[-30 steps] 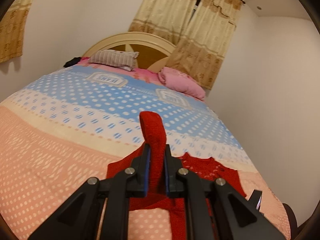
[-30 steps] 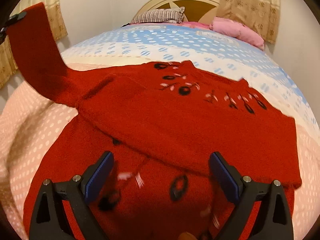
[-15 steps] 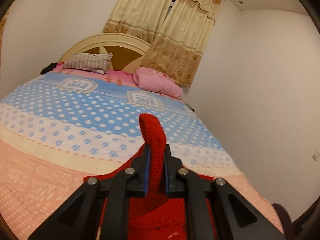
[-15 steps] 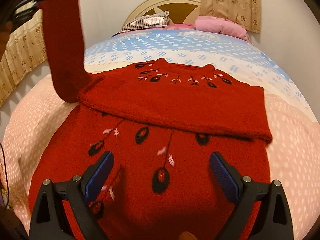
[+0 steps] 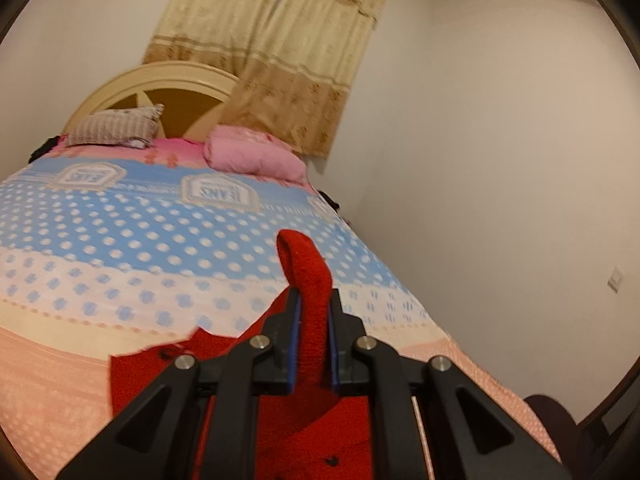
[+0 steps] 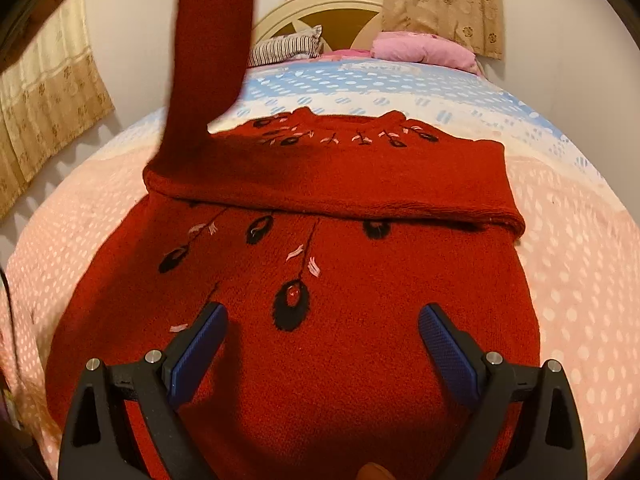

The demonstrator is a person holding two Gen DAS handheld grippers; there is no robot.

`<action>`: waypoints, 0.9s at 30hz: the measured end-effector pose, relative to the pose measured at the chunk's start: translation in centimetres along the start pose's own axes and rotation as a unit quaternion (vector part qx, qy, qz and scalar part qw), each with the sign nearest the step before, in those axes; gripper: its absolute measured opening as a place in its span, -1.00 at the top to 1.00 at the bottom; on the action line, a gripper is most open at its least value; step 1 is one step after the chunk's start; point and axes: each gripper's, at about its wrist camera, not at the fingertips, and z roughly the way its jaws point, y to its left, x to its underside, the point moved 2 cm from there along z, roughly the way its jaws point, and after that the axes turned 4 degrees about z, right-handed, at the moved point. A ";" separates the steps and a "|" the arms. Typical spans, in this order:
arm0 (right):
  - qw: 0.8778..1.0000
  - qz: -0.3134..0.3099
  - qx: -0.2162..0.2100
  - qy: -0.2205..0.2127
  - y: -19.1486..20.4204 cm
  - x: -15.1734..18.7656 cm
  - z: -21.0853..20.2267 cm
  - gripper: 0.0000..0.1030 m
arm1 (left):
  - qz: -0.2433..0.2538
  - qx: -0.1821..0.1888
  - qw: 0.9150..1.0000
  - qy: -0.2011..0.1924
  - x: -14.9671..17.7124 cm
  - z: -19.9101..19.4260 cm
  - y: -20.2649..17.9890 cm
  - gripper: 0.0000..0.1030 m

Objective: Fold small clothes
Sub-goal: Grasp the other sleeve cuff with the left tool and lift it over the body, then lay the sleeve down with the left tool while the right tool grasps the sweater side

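Red knitted sweater (image 6: 304,320) lies flat on the dotted bed (image 6: 580,264), one sleeve already folded across its chest, while its other sleeve (image 6: 208,60) now stands almost upright, raised from the low slant it had a second ago; the second sleeve fold looks under way. Left gripper (image 5: 311,344) holds that sleeve's cuff (image 5: 306,280), its fingers narrow and pinched on the knit, which pokes out beyond the tips. Right gripper (image 6: 320,340) hovers over the sweater's lower half, its fingers spread wide and empty.
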 end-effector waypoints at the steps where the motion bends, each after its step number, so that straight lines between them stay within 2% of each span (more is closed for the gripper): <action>1: 1.000 0.002 -0.002 0.000 -0.1 0.0 0.1 -0.88 | 0.005 0.000 1.000 0.006 0.6 0.8 -0.6 0.77; 7: 1.000 0.013 -0.010 -0.007 -0.5 0.3 -0.1 -0.88 | 0.036 -0.018 0.996 0.083 6.4 8.1 -3.6 0.72; 11: 1.000 0.021 -0.015 -0.013 -0.8 0.4 -0.2 -0.88 | 0.081 -0.037 0.985 0.146 10.0 11.0 -4.7 0.57; 12: 1.000 0.022 -0.017 -0.013 -0.8 0.4 -0.2 -0.88 | 0.094 -0.033 0.983 0.155 10.6 11.0 -5.0 0.56; 14: 0.999 0.025 -0.020 -0.015 -0.9 0.3 -0.2 -0.88 | 0.118 -0.035 0.980 0.157 11.1 10.2 -5.3 0.37; 16: 0.999 0.030 -0.025 -0.018 -1.1 0.4 -0.3 -0.88 | 0.136 -0.050 0.979 0.142 11.2 8.7 -5.2 -0.12; 18: 0.999 0.036 -0.031 -0.022 -1.4 0.3 -0.4 -0.88 | 0.141 -0.056 0.981 0.124 11.1 7.0 -4.4 -0.25; 20: 0.998 0.042 -0.031 -0.025 -1.6 0.3 -0.5 -0.88 | 0.145 -0.068 0.980 0.121 11.3 5.6 -2.9 -0.28; 22: 0.998 0.043 -0.030 -0.026 -1.7 0.3 -0.5 -0.88 | 0.156 -0.095 0.976 0.120 12.1 4.4 -0.8 -0.43; 25: 0.998 0.041 -0.027 -0.025 -1.6 0.3 -0.4 -0.88 | 0.167 -0.144 0.968 0.120 13.7 2.9 2.7 -0.49; 27: 0.998 0.041 -0.026 -0.025 -1.3 0.5 -0.5 -0.88 | 0.158 -0.174 0.963 0.134 15.1 1.9 5.4 -0.49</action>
